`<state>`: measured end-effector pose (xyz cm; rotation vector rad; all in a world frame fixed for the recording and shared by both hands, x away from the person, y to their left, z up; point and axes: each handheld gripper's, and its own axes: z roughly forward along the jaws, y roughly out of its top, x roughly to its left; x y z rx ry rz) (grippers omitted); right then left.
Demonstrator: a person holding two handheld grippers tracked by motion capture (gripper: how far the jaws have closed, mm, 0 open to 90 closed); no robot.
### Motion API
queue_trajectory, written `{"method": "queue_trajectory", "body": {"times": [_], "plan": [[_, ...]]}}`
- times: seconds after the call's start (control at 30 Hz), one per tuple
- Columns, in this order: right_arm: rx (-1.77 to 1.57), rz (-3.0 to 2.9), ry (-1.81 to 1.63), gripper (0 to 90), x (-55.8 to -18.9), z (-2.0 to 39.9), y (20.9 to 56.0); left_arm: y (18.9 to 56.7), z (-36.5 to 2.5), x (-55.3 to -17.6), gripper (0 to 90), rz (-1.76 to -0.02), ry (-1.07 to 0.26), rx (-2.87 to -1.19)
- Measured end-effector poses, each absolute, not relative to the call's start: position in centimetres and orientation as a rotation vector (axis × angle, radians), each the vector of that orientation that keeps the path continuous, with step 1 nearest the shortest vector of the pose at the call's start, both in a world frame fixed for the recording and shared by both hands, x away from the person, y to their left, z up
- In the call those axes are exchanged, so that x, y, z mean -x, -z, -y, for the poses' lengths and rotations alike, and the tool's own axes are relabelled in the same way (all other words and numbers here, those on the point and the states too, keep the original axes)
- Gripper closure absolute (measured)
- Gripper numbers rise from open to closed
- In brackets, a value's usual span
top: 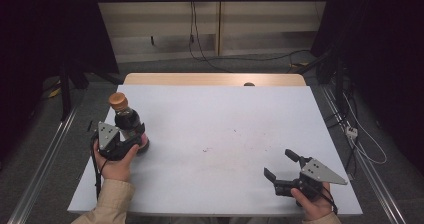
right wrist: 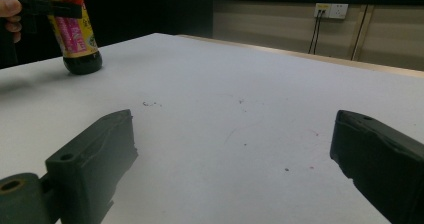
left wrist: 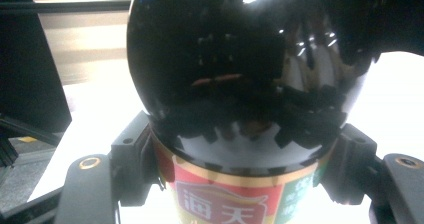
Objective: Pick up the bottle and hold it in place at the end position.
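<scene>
Left claw (top: 134,140) clamped on dark glass bottle (top: 129,122) with orange-brown cap, red, yellow and pink label; black jaws press both sides of the label band, seen close in the left gripper view (left wrist: 235,194). Bottle stands upright on the white tabletop (top: 220,134), near its left edge, base touching the surface in the right gripper view (right wrist: 80,39). Person's left hand (top: 116,165) in beige sleeve wraps the claw body. Right claw (top: 282,165) rests low at the tabletop's near right side, jaws wide apart, nothing between them, well apart from bottle. Small dark specks on tabletop between the two.
</scene>
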<state>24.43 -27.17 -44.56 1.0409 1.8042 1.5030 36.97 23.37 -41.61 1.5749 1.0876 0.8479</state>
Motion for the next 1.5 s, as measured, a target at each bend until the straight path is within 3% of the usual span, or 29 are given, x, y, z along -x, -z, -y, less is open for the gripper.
{"method": "queue_trajectory", "body": {"times": [1.5], "plan": [[-1.036, -1.782, -1.51, 4.0, -24.3, 27.3, 44.3, 39.9, -16.3, -40.7, 30.9, -0.851, -0.673, -1.673]]}}
